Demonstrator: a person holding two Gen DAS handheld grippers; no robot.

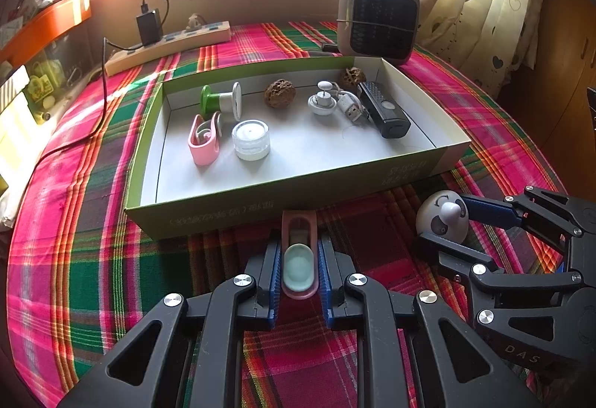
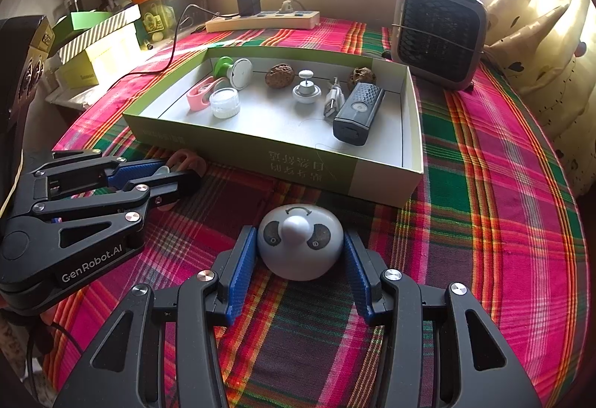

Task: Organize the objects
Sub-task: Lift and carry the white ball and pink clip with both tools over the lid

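Inside green box (image 1: 208,218): pink clip (image 1: 203,142), clear jar (image 1: 250,140), maybe walnuts (image 1: 279,93).

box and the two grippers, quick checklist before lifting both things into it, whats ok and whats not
1. Left gripper shut on the pink clip: ok.
2. Right gripper pads pressing the white dome: cannot tell.
3. Open floor at the box front: ok.
4. Grippers apart from each other: ok.
5. Both items outside the box, on the plaid cloth: ok.
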